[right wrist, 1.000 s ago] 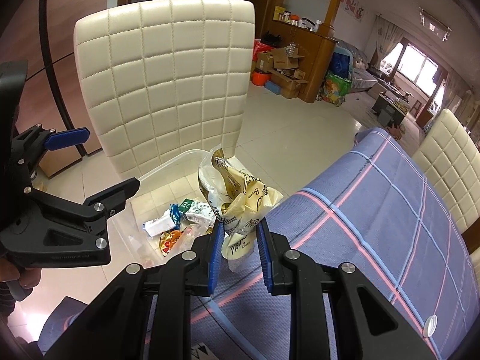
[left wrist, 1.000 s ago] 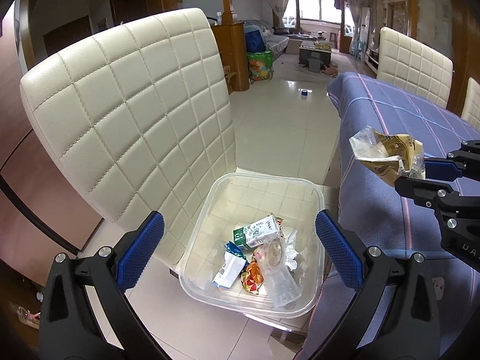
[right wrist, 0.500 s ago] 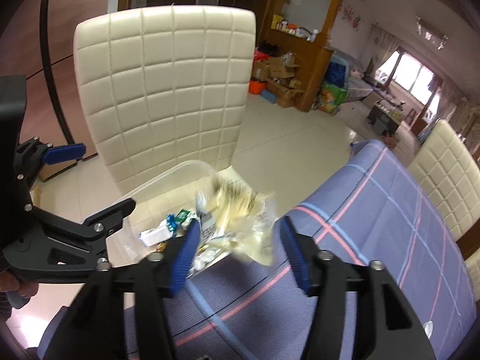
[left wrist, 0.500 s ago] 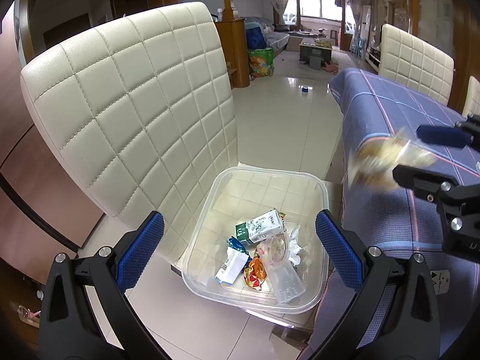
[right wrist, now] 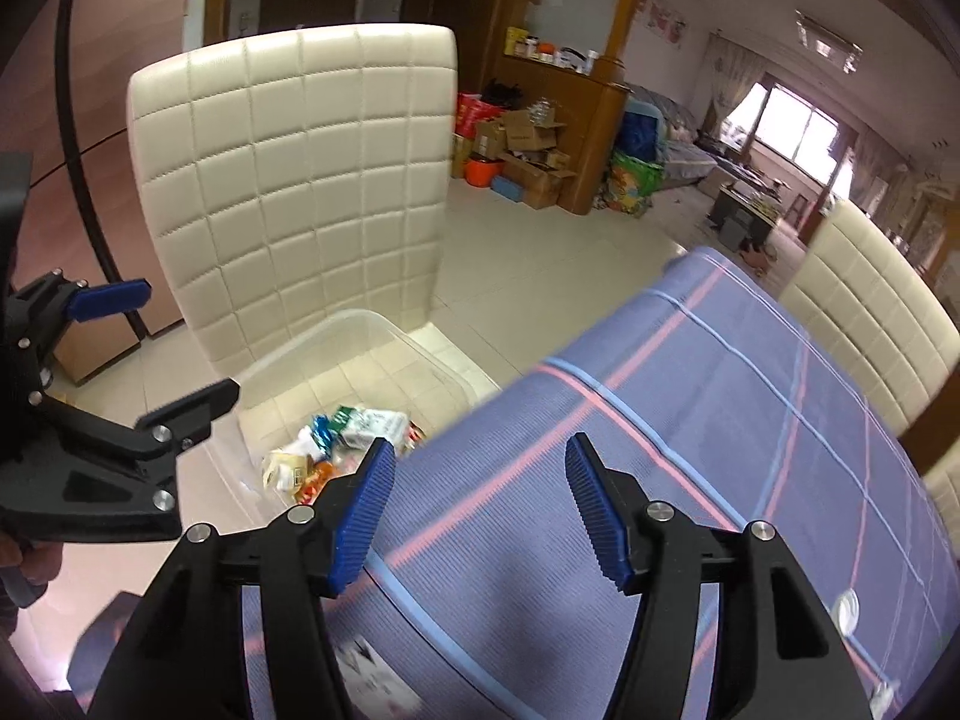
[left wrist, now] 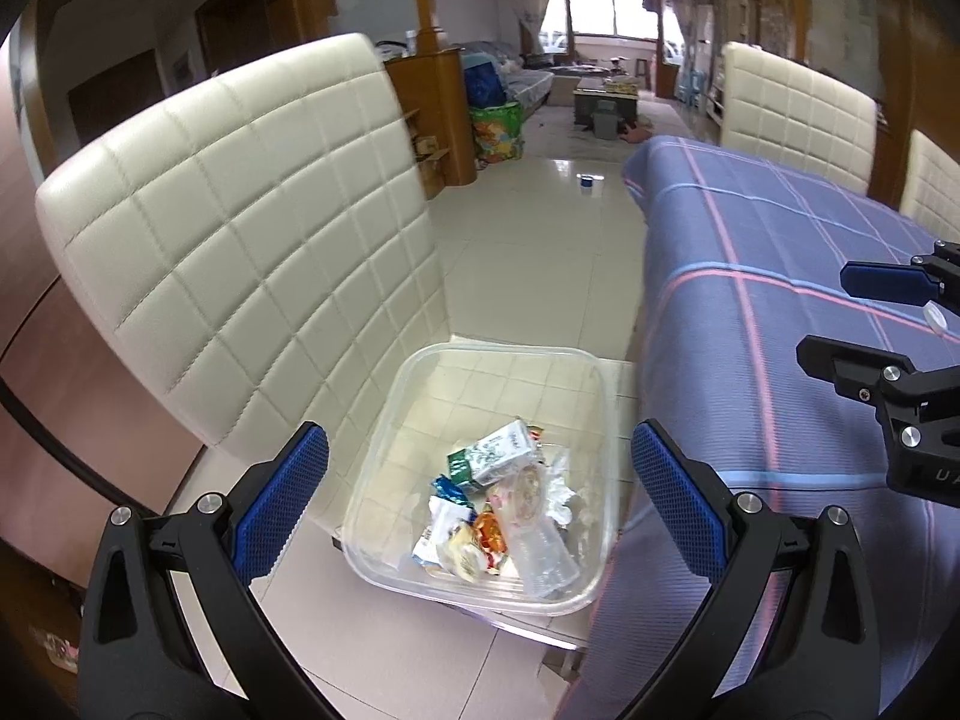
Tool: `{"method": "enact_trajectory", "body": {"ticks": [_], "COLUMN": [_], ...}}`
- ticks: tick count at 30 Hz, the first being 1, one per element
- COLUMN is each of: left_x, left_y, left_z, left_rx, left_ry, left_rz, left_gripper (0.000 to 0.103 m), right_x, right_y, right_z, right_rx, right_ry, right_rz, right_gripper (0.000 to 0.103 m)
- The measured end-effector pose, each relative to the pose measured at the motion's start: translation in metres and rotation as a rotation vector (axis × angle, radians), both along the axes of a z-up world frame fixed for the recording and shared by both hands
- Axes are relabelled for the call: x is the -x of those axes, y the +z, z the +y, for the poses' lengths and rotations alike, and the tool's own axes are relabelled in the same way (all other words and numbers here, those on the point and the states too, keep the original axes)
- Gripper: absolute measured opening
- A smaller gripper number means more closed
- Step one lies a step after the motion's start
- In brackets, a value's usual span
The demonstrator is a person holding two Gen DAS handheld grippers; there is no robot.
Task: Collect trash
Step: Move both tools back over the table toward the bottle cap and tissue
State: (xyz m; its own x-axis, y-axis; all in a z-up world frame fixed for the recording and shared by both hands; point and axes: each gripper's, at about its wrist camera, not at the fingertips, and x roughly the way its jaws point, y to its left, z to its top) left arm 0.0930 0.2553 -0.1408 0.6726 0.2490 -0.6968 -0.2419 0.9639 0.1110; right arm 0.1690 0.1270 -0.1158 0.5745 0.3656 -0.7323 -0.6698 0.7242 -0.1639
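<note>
A clear plastic bin (left wrist: 390, 420) sits on a cream quilted chair seat (left wrist: 228, 228). It holds trash: a green and white carton (left wrist: 495, 456), a clear plastic cup (left wrist: 540, 534), snack wrappers and a yellowish bag (left wrist: 462, 558). My left gripper (left wrist: 480, 498) is open and empty, hovering over the bin. My right gripper (right wrist: 480, 504) is open and empty above the edge of the blue plaid tablecloth (right wrist: 720, 420); it also shows in the left wrist view (left wrist: 864, 324). The bin (right wrist: 300, 360) and its trash (right wrist: 336, 450) show left of the right gripper.
A small white cap (right wrist: 846, 603) lies on the tablecloth at the right. More cream chairs (left wrist: 798, 114) stand beyond the table. Tiled floor (left wrist: 540, 240) runs between the chair and table toward a cluttered living room with boxes (right wrist: 528, 150).
My right gripper opened and let go of the yellowish crumpled bag, which dropped into the bin. The right gripper then drew back over the table. The left gripper stayed open over the bin.
</note>
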Motion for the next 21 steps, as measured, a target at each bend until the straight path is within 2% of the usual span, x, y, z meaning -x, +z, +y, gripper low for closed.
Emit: {"method": "enact_trajectory", "body": {"ticks": [8,10,21], "left_x": [-0.008,-0.011,-0.036], "left_y": [0.018,0.02,0.021], "left_z": [-0.072,-0.092,-0.232], "left_rx": [-0.039,-0.043,-0.051], "left_ry": [-0.127,-0.162,-0.389], "left_rz": [-0.015,-0.012,0.037], "left_gripper": [0.1,0.1,0.1], "right_x": [0.004,0.007,0.025], "right_y": [0.012,0.012,0.012], "right_z": [-0.091,-0.12,-0.259], "right_rx": [-0.042,-0.058,-0.132], "right_ry": [-0.136,-0.178,-0.357], "right_rz": [-0.011,-0.006,-0.02], "right_gripper": [0.058,0.064,0.065]}}
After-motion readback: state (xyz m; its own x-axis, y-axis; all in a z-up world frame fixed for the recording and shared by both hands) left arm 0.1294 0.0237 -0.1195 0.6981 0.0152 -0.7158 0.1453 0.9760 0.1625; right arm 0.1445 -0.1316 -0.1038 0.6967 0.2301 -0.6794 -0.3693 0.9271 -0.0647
